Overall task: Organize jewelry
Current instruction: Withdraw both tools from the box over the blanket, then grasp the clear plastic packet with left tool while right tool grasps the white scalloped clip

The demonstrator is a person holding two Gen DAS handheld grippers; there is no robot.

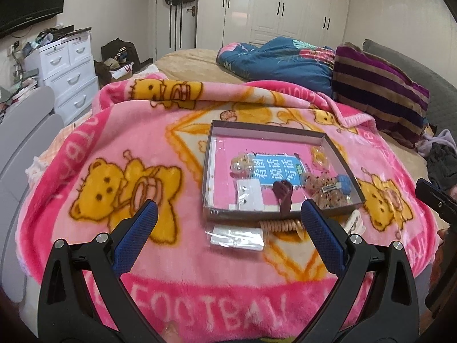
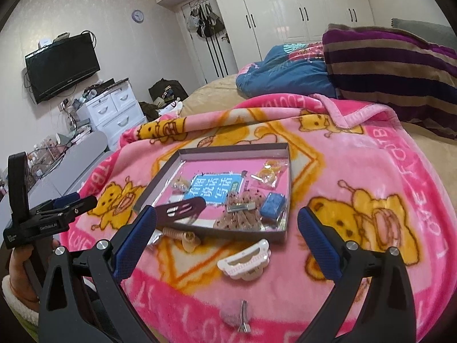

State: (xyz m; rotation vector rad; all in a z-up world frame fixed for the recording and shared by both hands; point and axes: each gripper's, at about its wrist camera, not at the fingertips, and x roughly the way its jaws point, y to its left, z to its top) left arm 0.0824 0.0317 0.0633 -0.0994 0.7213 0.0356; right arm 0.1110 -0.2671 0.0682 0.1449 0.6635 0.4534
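Left wrist view: left gripper (image 1: 228,223) hangs empty over the pink bear blanket (image 1: 100,143), jaws spread wide. Between them, the shallow cardboard tray (image 1: 210,145) holds the sorted pieces: a beaded ornament (image 1: 242,164), a white earring card (image 1: 249,193), brown fabric bows (image 1: 322,191), and a dark red hair clip (image 1: 283,195) draped over the near wall. Outside the tray: a clear packet (image 1: 237,235) and a peach coil hair tie (image 1: 281,225), touching the wall.

Right wrist view: right gripper (image 2: 227,224) likewise spread, holding nothing. A white claw clip (image 2: 245,258) lies near the tray's front edge (image 2: 242,233); a small silver hairpin (image 2: 243,315) lies closer, well apart from it.

Risks, judged: the plush blanket gives under pressure, so fingers may snag pile rather than the thin hairpin. The slick packet could slide away. Nudging the light tray could tip off the perched dark red clip.
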